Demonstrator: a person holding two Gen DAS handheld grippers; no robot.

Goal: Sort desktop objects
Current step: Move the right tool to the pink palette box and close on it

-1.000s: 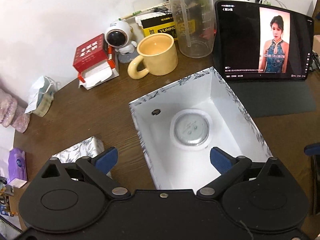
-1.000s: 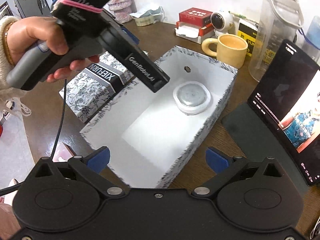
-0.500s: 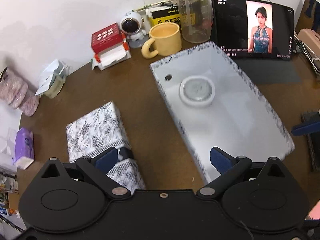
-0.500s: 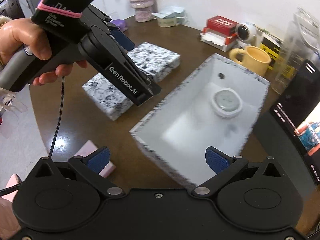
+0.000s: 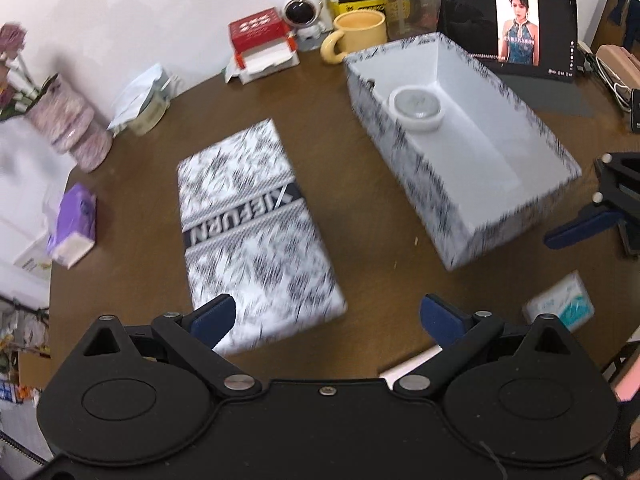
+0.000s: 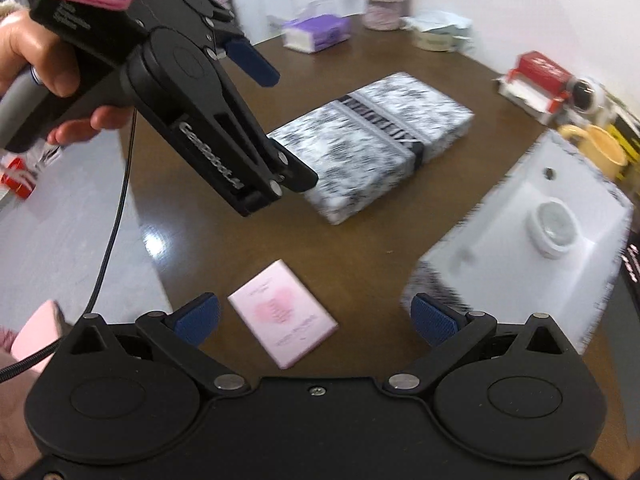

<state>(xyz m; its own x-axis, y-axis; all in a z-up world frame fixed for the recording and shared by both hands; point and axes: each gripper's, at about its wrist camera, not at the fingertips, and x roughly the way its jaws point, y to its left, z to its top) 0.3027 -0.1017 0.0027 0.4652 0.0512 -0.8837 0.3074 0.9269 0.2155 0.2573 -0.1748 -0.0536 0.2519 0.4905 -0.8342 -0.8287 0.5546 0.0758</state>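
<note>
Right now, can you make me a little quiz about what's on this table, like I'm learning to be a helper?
1. True or false: the white round container sits inside the open patterned box.
2. What lies on the table nearest the right gripper?
A. the yellow mug
B. the pink card
C. the purple tissue pack
3. Fill the blank: the patterned lid lies flat on the table, ____ the open box, not on top of it.

Key
1. True.
2. B.
3. Beside. Both grippers, the left gripper too, are open and hold nothing.
</note>
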